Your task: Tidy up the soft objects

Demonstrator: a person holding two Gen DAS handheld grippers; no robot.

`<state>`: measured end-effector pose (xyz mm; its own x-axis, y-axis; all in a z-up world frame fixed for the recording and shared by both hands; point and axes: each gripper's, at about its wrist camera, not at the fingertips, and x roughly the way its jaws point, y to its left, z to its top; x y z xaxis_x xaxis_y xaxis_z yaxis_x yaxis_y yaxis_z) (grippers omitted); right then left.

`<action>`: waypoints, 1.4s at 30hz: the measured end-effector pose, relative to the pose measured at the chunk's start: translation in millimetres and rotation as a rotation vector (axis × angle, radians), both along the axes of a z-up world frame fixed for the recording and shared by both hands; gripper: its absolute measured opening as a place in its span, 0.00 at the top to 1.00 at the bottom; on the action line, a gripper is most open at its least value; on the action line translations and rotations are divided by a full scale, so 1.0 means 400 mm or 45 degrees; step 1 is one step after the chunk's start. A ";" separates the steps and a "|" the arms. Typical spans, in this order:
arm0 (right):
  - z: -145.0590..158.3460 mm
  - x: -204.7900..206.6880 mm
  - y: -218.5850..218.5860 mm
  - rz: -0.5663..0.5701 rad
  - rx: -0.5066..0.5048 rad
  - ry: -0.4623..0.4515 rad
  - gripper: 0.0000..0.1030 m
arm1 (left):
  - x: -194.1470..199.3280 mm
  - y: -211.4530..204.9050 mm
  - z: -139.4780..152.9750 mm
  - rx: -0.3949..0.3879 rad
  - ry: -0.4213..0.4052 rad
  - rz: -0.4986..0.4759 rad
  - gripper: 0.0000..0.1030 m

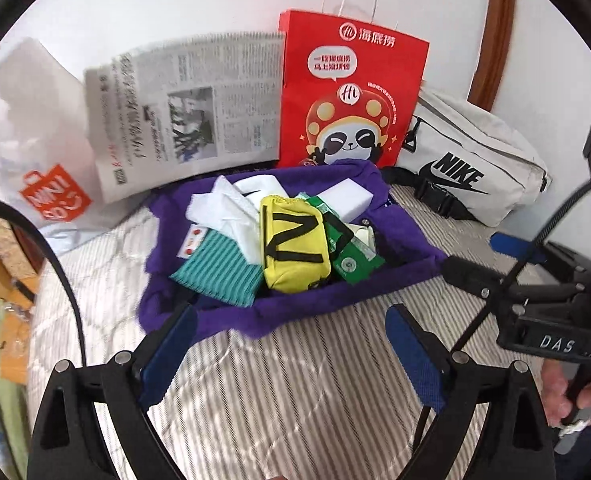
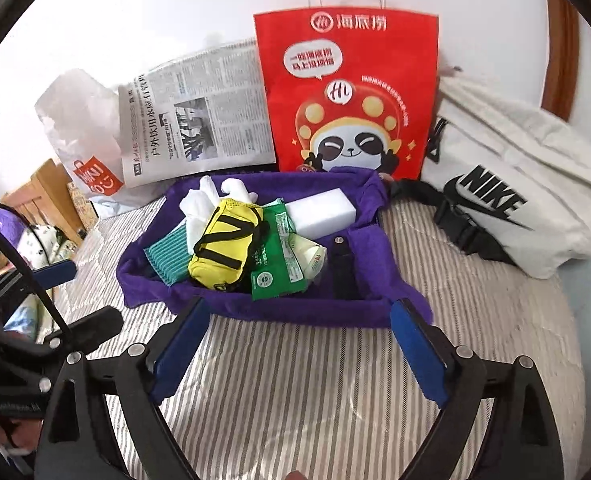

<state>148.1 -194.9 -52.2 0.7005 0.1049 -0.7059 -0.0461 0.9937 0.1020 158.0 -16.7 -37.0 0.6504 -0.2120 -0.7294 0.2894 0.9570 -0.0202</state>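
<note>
A purple fabric bin (image 1: 159, 216) (image 2: 143, 280) sits on the striped bed sheet. It holds a yellow pouch (image 1: 293, 248) (image 2: 225, 244), a teal striped cloth (image 1: 219, 272) (image 2: 167, 256), a white cloth (image 1: 231, 212) (image 2: 199, 204), a green packet (image 1: 355, 264) (image 2: 279, 272) and a white block (image 1: 347, 200) (image 2: 321, 216). My left gripper (image 1: 291, 320) (image 2: 75, 296) hangs open and empty before the bin's near left edge. My right gripper (image 2: 301, 312) (image 1: 491, 260) is likewise open and empty at the near right edge. Neither touches the bin.
Against the wall behind the bin lean a newspaper (image 1: 183, 112), a red paper bag (image 1: 351, 92) and a white Nike bag (image 1: 467, 168). A white plastic bag (image 1: 35, 140) lies at the back left. A person's hand (image 1: 575, 396) grips the right tool. Striped sheet (image 2: 295, 392) lies in front.
</note>
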 end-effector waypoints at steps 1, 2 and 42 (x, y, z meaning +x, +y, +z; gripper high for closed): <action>0.006 -0.009 0.009 -0.006 -0.028 -0.005 0.11 | -0.016 0.002 0.004 0.005 -0.013 0.012 0.07; 0.012 -0.021 0.019 -0.013 -0.061 -0.008 0.11 | -0.031 0.007 0.007 -0.004 -0.023 0.028 0.07; 0.046 -0.363 -0.010 -0.149 -0.109 -0.052 0.08 | -0.389 0.066 0.037 0.010 -0.113 0.335 0.06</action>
